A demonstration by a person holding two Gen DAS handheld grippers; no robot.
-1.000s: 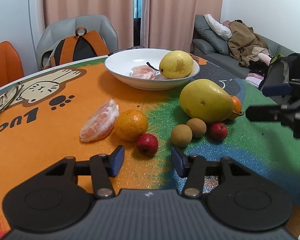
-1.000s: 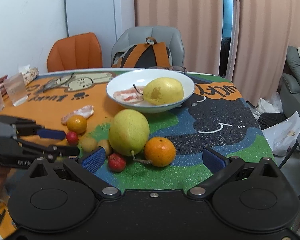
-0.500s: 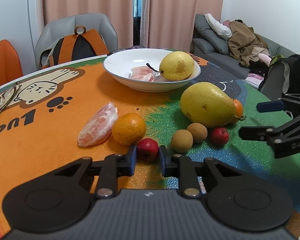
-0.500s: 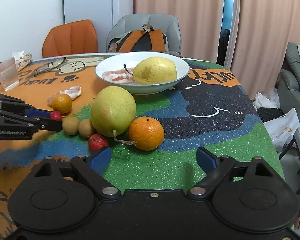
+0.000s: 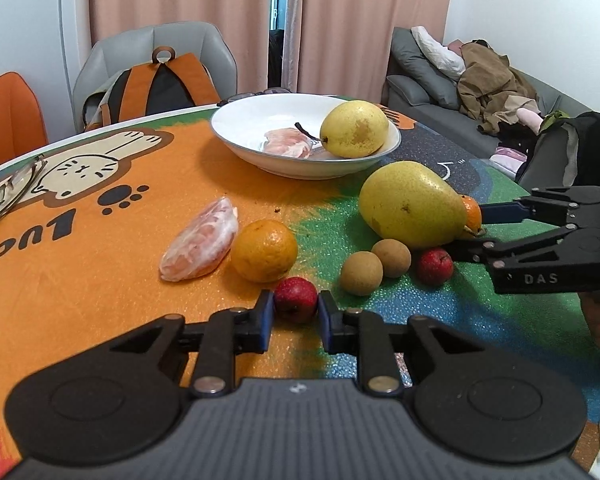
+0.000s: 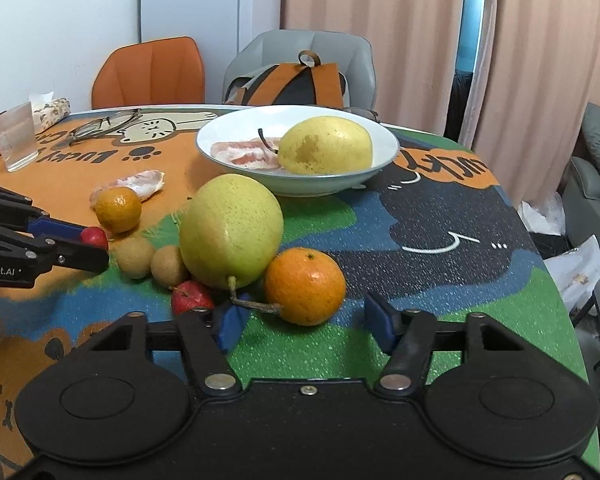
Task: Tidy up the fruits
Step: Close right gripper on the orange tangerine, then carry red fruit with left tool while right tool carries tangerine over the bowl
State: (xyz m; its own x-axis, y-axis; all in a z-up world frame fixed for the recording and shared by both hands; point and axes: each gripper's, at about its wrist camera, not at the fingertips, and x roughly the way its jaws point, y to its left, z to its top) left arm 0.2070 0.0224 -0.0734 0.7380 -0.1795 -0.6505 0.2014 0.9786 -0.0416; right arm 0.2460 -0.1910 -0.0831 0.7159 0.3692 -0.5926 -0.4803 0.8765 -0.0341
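My left gripper [image 5: 293, 315] pinches the small red fruit [image 5: 296, 299] to lift it; my right gripper [image 6: 304, 322] is closing around the orange [image 6: 305, 285], pads not yet touching.

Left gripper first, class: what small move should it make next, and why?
Probably lift. The left gripper is shut on the small red fruit, which sits on the table mat. The white bowl beyond already holds a pear, so raising it clears the way there.
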